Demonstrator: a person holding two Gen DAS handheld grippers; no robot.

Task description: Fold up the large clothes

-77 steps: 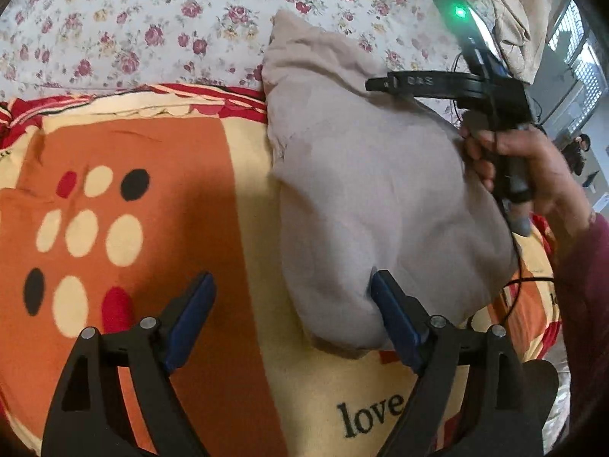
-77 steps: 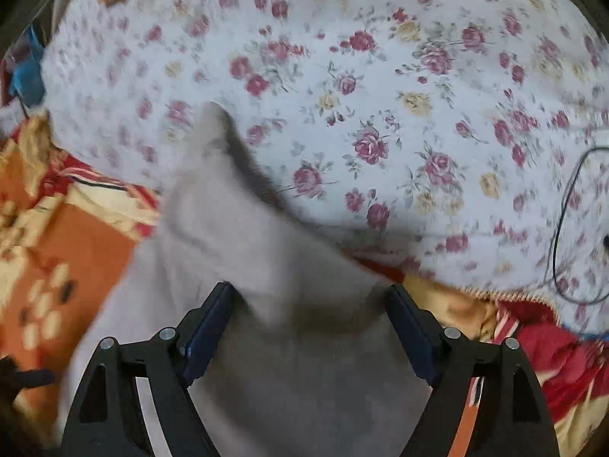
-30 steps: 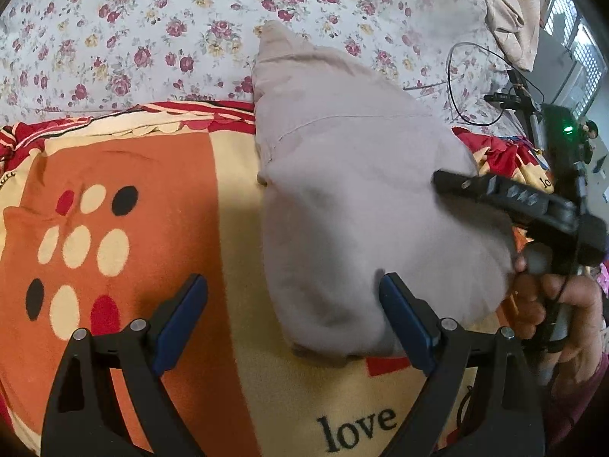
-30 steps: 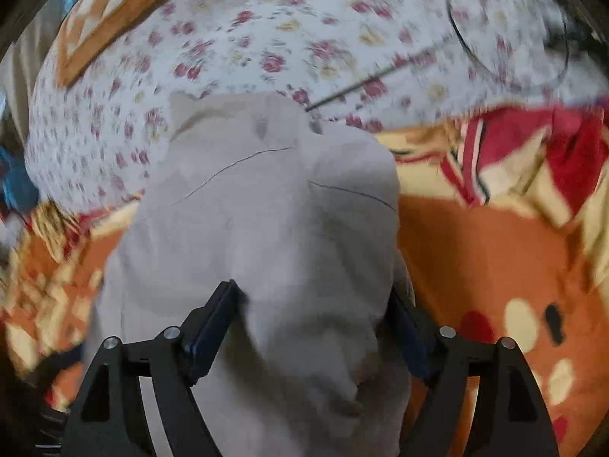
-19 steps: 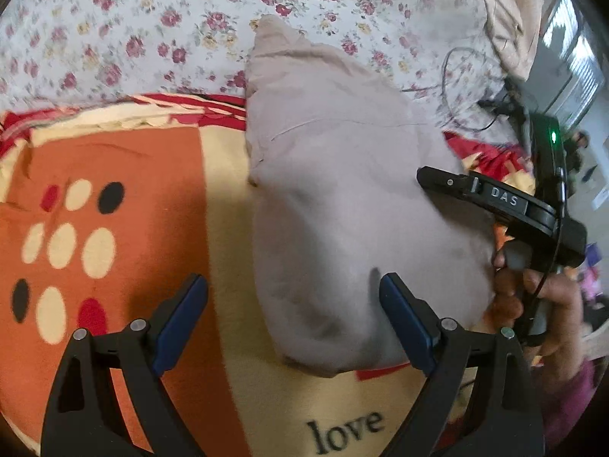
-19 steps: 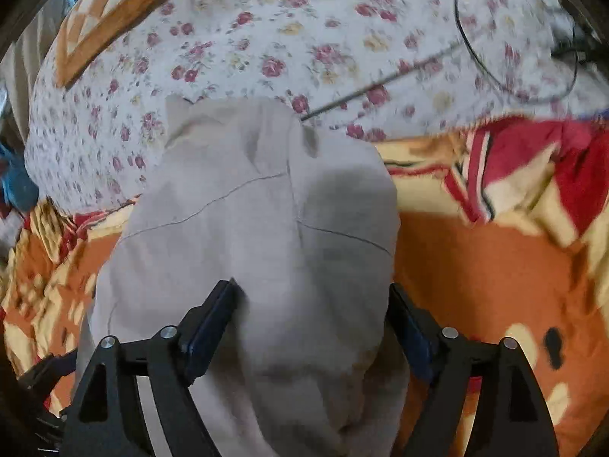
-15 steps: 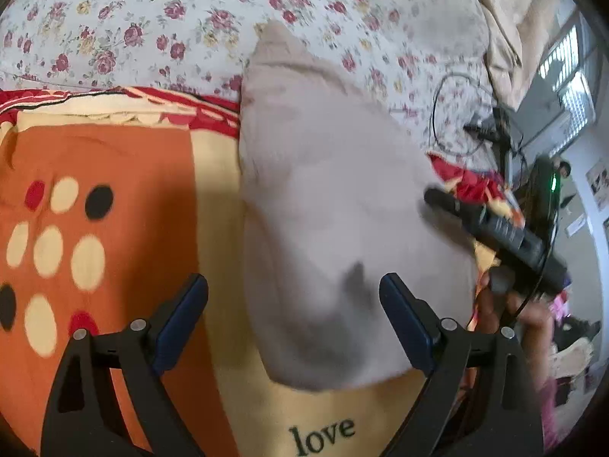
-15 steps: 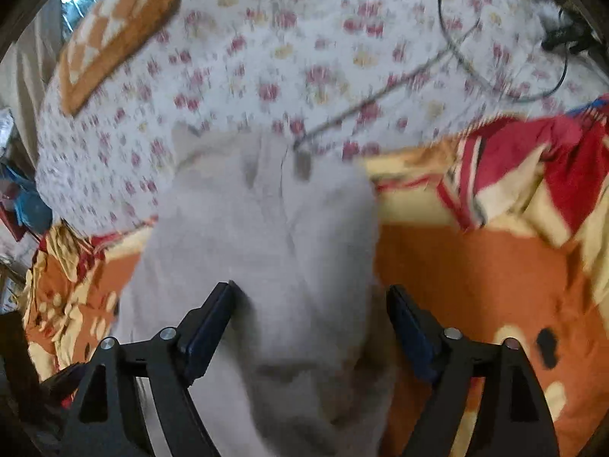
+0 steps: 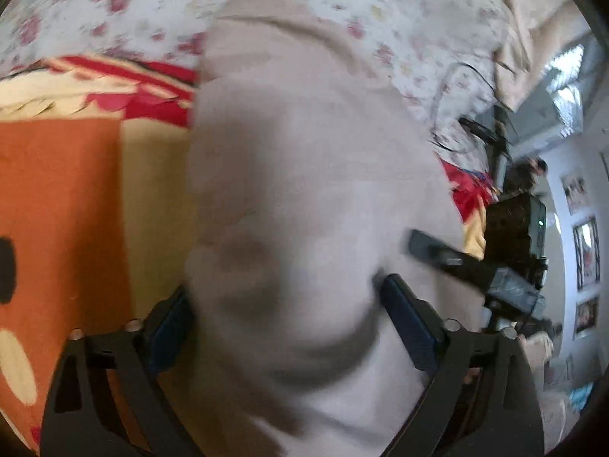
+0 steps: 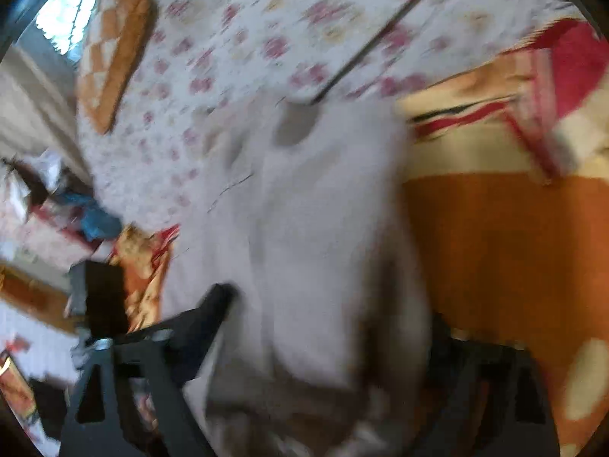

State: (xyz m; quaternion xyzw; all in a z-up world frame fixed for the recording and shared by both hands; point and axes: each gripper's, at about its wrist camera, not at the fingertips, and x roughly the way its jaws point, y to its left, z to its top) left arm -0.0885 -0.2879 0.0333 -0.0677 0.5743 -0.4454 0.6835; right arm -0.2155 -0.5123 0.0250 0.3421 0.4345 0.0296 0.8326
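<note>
A: Where is the garment?

B: The folded beige garment [image 9: 304, 198] lies on the bed, across the orange, cream and red blanket [image 9: 64, 198], its far end reaching onto the floral bedsheet [image 9: 114, 3]. Both views are blurred.

A: And the left gripper [image 9: 283, 323]?

B: The cloth's near end bulges between its blue pads [image 9: 409, 323]. The jaws stand wide and have just been closing; whether the pads press the fabric I cannot tell.

A: The right gripper [image 10: 323, 327]?

B: Much the same. Its jaws straddle the garment's other near edge and have just been closing, one finger [image 10: 205, 316] just beside the cloth. The blur hides any contact. From the left wrist it shows at the garment's right side, black, with a small green light [image 9: 540, 222].

A: Any writing to read?

B: None legible now. Framed pictures [image 9: 586, 251] hang on the wall at far right, too small to make out. A dark cable [image 10: 380, 38] crosses the bedsheet.
</note>
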